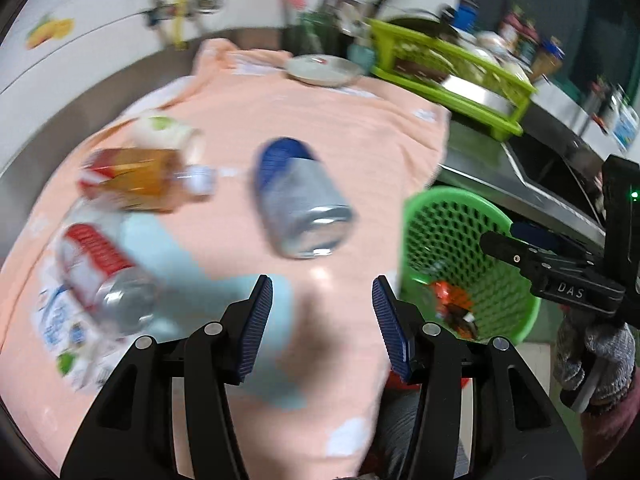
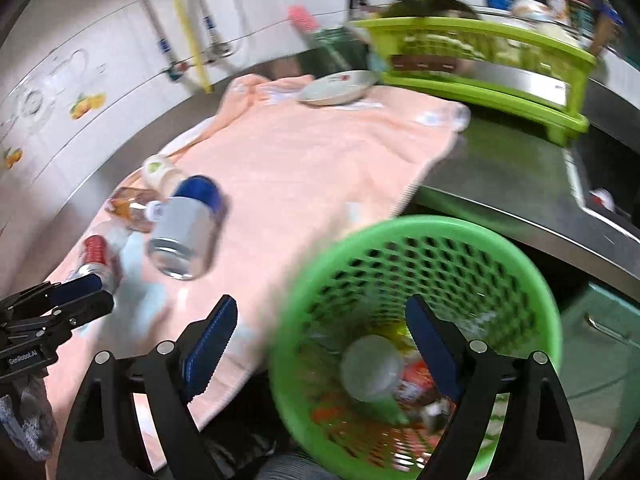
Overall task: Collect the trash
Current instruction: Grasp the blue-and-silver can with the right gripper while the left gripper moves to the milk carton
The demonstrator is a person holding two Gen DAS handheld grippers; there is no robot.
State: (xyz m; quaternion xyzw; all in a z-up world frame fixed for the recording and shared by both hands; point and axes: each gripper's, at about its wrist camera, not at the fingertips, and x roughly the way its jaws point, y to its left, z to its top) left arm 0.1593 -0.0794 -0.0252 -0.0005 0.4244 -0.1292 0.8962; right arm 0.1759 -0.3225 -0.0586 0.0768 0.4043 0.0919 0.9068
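- Peach cloth [image 1: 320, 120] covers the counter; on it, frame centre, lies a blue-and-silver can [image 1: 300, 200], with bottles [image 1: 132, 180] at left.
- Green basket [image 2: 420, 240], lower right, holds trash.
- We see our left gripper [image 1: 322, 320] and right gripper [image 2: 320, 344] both parted, holding nothing.

A silver-and-blue can [image 1: 300, 204] and two bottles [image 1: 132, 178] lie toppled beside the green basket [image 2: 420, 236] holding wrappers.
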